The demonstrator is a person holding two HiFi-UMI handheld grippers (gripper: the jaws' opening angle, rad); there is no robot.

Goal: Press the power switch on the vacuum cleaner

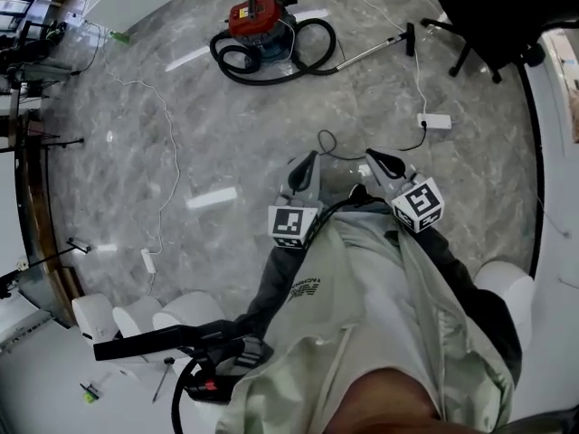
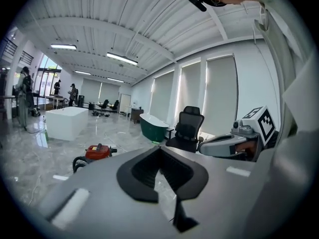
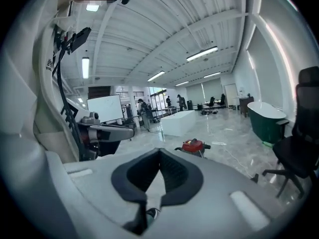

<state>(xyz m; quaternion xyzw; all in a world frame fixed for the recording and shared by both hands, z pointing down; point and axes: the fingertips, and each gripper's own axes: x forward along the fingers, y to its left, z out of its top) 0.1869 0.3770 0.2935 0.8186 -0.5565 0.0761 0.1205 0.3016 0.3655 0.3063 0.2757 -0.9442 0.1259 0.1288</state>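
Roughly far-centre on the glossy grey marble floor [image 1: 271, 125]: red canister vacuum cleaner [image 1: 257, 19], sitting upright. Black ribbed hose [image 1: 312, 57] looped around it on the floor. Silver metal wand [image 1: 371, 51] running off right to a black floor nozzle [image 1: 410, 38]. Power switch on the red top too small to make out. Well apart from both grippers.

Nearer, just beyond the person's pale green jacket [image 1: 362, 287]: left gripper [image 1: 309, 158], grey body, black jaws closed tip to tip, gripping nothing. Only floor visible through the hollow behind the tips. Just to its right, right gripper [image 1: 371, 155], likewise closed at the tips and empty. Both held above the floor, pointing toward the far side, roughly level, near each other but not touching. In the gripper views, vacuum small in the distance: left of the left jaw tips, right of the right jaw tips.

On the floor right of the grippers: white power strip [image 1: 434, 121], with thin black cable [image 1: 324, 138] curling from it toward the left. Far right: black wheeled office chair [image 1: 484, 12]. Left: thin white cord [image 1: 166, 143] snaking from far to near, ending by a small white plug block [image 1: 147, 260]. Near left: long black stick-shaped appliance [image 1: 154, 342], lying roughly flat.

Farther back in the room, from the left gripper view: dark green bathtub [image 2: 152, 127], white rectangular bathtub [image 2: 65, 122], standing people [image 2: 24, 91] far off by the windows.
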